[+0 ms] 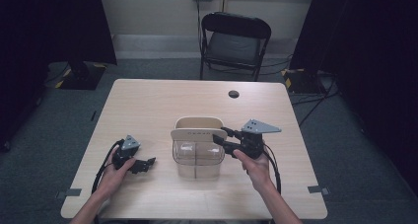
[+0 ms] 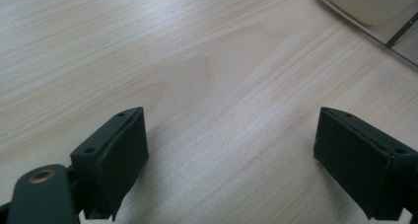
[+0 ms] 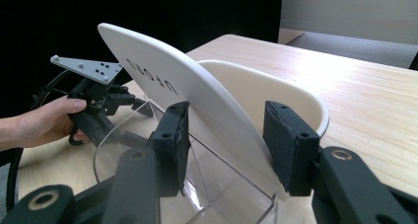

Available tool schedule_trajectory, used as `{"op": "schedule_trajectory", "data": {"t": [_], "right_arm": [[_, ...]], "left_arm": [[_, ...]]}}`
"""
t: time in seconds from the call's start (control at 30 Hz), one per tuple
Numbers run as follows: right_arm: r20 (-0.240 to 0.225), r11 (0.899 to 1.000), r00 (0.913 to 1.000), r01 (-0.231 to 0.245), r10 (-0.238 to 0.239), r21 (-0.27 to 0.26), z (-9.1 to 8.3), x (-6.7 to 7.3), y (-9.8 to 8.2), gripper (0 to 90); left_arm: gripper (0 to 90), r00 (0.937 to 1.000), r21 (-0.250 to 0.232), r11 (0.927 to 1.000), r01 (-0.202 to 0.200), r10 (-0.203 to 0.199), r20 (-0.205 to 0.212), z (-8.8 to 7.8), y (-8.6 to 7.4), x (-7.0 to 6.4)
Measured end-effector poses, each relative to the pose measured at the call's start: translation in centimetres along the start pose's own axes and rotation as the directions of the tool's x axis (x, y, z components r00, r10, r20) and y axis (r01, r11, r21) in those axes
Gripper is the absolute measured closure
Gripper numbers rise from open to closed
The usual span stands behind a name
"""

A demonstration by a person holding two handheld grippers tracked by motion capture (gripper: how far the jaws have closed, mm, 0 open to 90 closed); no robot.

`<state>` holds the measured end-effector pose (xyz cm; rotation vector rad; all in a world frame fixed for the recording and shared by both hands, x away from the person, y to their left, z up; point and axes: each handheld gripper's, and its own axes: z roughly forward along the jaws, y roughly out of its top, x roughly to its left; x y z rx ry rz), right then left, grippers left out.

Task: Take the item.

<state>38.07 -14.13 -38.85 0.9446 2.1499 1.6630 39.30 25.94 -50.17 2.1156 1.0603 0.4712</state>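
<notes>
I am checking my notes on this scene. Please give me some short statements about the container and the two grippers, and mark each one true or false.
1. The white lid stands tilted between the right gripper fingers. True.
2. The left gripper is shut on the lid. False: its fingers are wide apart over bare table, holding nothing.
3. The clear container sits near the middle of the table. True.
4. The container lies tipped on its side. False: it stands upright.
5. A black folding chair stands beyond the far edge of the table. True.
</notes>
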Motion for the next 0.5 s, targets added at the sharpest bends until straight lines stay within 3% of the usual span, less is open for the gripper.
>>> {"op": "schedule_trajectory", "data": {"t": [0.5], "right_arm": [[-0.001,1.0,1.0,0.002,-0.002,0.001,0.0,-0.02,0.01,54.0]], "left_arm": [[12.4,1.0,0.0,1.0,0.0,0.0,0.0,0.0,0.0,0.0]]}}
